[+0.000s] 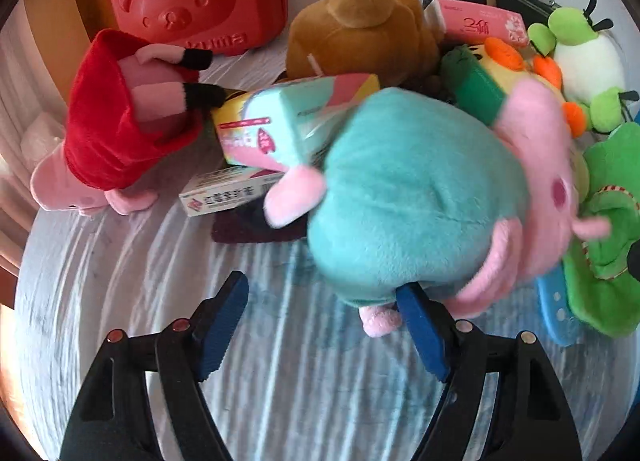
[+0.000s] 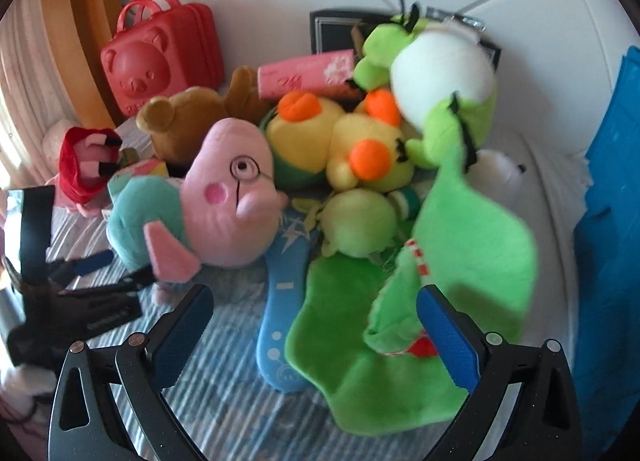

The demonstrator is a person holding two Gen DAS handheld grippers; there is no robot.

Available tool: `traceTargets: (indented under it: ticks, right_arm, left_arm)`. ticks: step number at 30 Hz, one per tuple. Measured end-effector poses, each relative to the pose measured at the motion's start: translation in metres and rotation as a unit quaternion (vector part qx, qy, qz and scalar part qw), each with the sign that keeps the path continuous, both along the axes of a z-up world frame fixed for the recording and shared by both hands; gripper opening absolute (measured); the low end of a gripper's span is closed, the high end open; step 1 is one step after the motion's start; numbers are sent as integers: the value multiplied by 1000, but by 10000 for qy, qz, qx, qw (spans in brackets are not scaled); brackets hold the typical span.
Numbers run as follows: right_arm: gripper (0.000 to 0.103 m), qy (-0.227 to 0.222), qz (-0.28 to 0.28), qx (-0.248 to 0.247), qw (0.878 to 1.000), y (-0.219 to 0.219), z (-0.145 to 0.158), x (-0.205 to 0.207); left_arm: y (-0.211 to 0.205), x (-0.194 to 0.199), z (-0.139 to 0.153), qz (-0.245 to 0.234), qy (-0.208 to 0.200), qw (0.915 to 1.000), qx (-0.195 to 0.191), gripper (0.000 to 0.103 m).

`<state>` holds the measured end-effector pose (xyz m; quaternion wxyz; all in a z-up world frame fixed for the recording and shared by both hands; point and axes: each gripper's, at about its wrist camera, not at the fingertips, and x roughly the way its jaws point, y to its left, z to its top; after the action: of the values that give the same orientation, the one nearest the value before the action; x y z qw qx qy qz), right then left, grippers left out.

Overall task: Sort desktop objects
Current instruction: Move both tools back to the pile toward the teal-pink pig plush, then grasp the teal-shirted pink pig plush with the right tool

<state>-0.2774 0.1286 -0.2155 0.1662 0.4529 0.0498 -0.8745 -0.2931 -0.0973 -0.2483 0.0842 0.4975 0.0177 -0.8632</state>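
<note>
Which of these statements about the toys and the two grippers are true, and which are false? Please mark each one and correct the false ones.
1. The left gripper has its jaws open with nothing clamped between them. True.
2. The red bear case lies flat under the plush pile. False: it stands upright behind the pile, by the wall.
3. The pig plush in the teal shirt lies just ahead of the left gripper. True.
4. The right gripper is shut on the green plush. False: its jaws are open; the plush only lies in front of them.
5. The brown bear plush is beside the red bear case. True.
</note>
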Motion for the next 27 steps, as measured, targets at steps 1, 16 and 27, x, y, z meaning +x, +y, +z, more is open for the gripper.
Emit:
traceTargets:
  ticks: [1, 16, 27]
  right_arm:
    - [103, -56, 37, -86, 9999, -6, -3, -2]
    - [93, -272, -434, -443, 9977, -14, 9, -24]
    - [100, -286, -637, -618, 9956, -21, 22, -26]
  left_arm:
    - [-3, 2, -1, -9, -65, 10000, -69, 77]
    - [11, -41, 64, -66, -138, 9980, 611, 77]
    - [4, 22, 46, -369, -264, 9953, 850, 79]
